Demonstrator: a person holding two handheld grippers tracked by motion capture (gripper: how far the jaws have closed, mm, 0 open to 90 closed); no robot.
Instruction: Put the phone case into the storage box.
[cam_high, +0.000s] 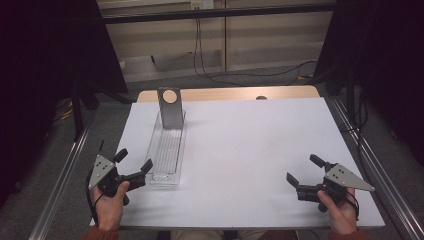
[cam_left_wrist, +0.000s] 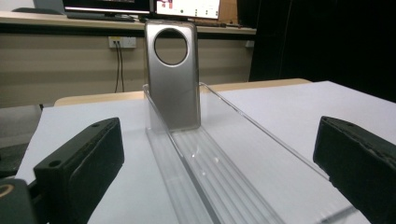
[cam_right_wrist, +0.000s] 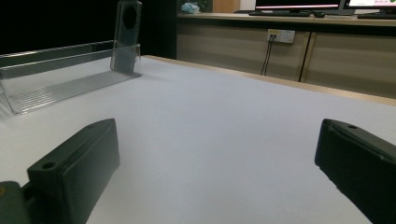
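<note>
Standing upright at the far end of the clear tray (cam_high: 165, 150), the thin, light, slick, stiff phone case (cam_high: 169, 107) wants an edge pinch, while the left gripper (cam_high: 134, 166) and right gripper (cam_high: 302, 170) both gape empty.

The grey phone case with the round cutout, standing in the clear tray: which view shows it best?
The left gripper view: the grey phone case with the round cutout stands upright, large and centred, at the far end of the clear plastic tray. The high view shows it small from above; the right gripper view shows it far off and dark.
</note>
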